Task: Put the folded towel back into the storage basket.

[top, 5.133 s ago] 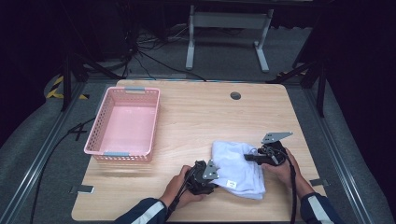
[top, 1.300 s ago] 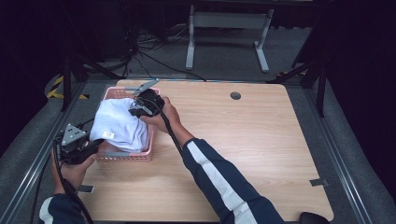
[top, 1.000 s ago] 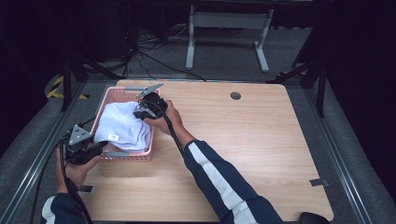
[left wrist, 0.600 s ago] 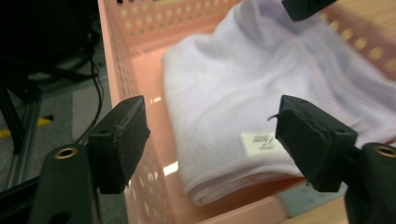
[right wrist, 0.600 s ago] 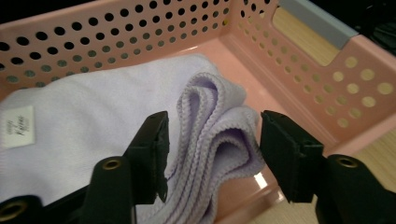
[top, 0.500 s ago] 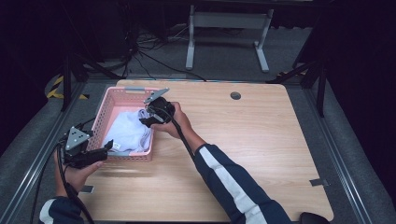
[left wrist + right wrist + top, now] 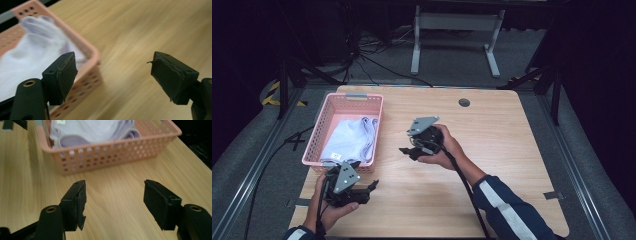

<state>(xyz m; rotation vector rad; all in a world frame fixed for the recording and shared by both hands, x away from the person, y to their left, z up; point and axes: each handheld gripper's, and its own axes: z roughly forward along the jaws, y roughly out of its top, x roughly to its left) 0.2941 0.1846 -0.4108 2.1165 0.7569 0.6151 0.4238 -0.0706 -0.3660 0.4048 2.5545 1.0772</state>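
A folded white cloth (image 7: 348, 141) lies inside the pink basket (image 7: 376, 131) at the table's left side. My right gripper (image 7: 408, 150) is held over the middle of the table, to the right of the basket, open and empty. Its own view looks at the basket's wall (image 7: 110, 153) with the cloth (image 7: 92, 131) behind it. My left gripper (image 7: 371, 188) is near the front edge, just below the basket, open with nothing between its jaws. In the left gripper view the basket's corner (image 7: 93, 56) and the cloth (image 7: 30, 55) lie to the left.
The wooden table (image 7: 492, 165) has a round cable hole (image 7: 464, 102) at the back. Bare wood stretches right of the right hand. Behind the table stand a metal stand (image 7: 452, 30) and cables on a dark floor.
The cloth was carried from the table's right front into the basket and let go. Both grippers have drawn back from the basket and stand open; the right one moved right, toward the table's middle.
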